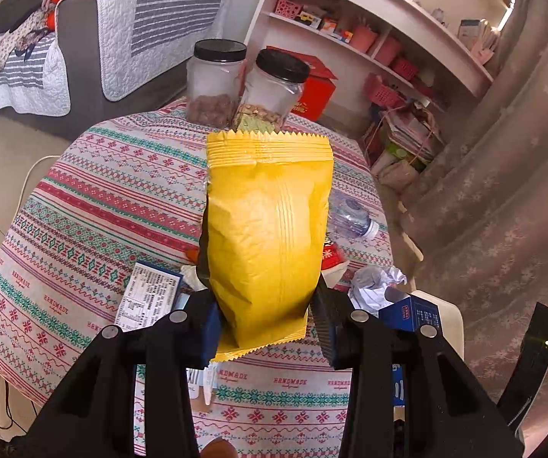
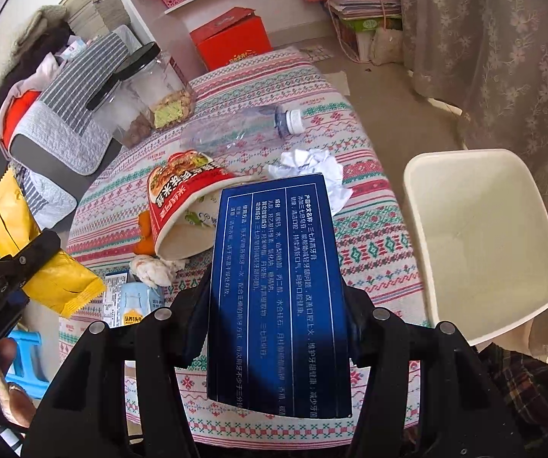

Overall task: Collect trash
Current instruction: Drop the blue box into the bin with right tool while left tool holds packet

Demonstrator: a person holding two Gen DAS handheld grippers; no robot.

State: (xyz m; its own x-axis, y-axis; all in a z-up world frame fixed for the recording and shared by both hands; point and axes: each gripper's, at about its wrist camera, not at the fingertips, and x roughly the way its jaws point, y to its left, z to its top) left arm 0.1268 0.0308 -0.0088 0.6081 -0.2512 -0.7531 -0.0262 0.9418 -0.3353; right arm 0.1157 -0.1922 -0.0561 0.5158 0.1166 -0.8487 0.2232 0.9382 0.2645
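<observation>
Currently two pieces of trash are held clear of the surface: a yellow snack bag is clamped at its lower end by the jaws of the left gripper, and a blue carton is gripped across its width by the right gripper. A white bin is seen just beside the surface's edge, and nothing can be made out inside it, so no deposit is judged done yet. Left on the patterned cloth are a crushed clear bottle, a crumpled white paper, a tipped red noodle cup, a tissue wad and some small packets. Two black-lidded jars are noted at the far end; they are probably not trash. An orange object behind the cup is mostly hidden and cannot be identified. The packets are partly cut off by the gripper bodies.
</observation>
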